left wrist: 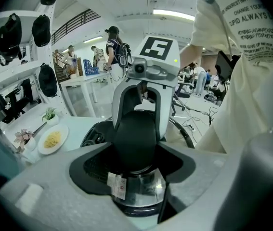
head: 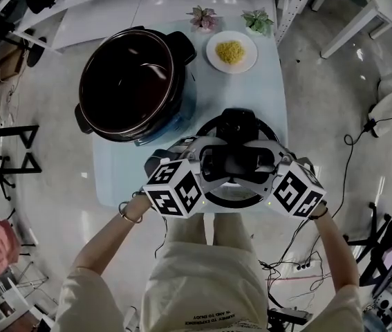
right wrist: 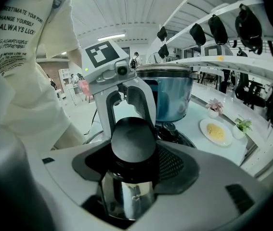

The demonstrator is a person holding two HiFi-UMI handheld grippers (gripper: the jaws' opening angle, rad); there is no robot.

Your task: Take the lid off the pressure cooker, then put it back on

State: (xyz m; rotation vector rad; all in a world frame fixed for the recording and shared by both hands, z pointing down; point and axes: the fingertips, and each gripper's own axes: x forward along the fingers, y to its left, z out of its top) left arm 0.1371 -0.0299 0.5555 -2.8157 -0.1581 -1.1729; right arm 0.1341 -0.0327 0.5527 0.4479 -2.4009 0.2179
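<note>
The open pressure cooker pot stands at the table's far left, and shows blue in the right gripper view. Its black, chrome-rimmed lid is apart from it, over the near right part of the table. Whether it touches the tabletop I cannot tell. My left gripper and right gripper face each other across the lid's black handle. Both are shut on it from opposite sides. In the left gripper view the handle fills the space between the white jaws, as it does in the right gripper view.
A white plate of yellow food and two small potted plants sit at the far edge of the pale blue table. Cables lie on the floor at the right. White benches stand around.
</note>
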